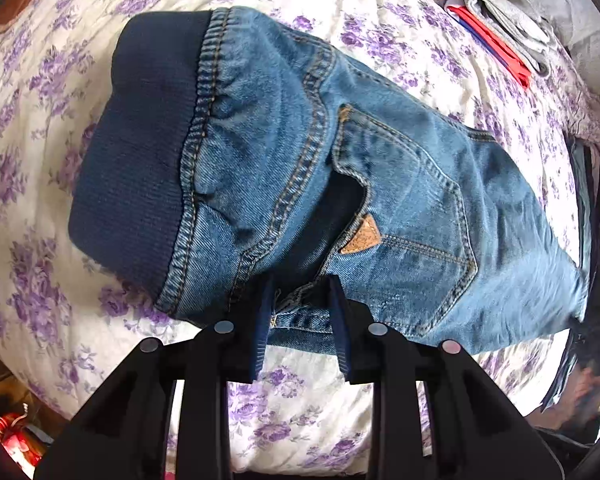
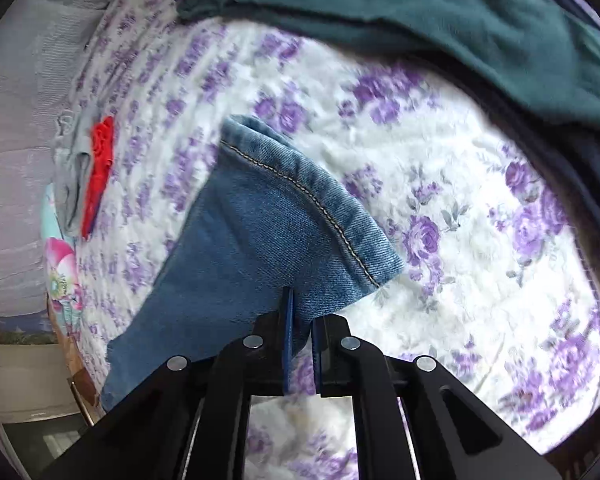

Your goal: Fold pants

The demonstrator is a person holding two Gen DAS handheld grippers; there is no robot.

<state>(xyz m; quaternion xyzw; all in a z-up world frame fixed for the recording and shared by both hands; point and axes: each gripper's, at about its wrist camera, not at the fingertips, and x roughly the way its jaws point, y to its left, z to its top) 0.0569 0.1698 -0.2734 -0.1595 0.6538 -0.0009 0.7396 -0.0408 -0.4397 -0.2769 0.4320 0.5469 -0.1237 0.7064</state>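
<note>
Left claw (image 1: 300, 312) at 6 o'clock pinching jeans (image 1: 380, 200) edge below back pocket; navy ribbed waistband (image 1: 140, 152) toward 10 o'clock. Right claw (image 2: 302, 320) clamped on leg hem (image 2: 300, 200). Jeans on floral bedspread (image 2: 460, 240). Tan patch (image 1: 362, 238): no readable writing.

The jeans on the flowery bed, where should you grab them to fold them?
Best by their two ends, from above. The left gripper pinches the jeans at the edge near the navy waistband; the right gripper pinches the leg by its hem. They lie flat on the bedspread.
</note>
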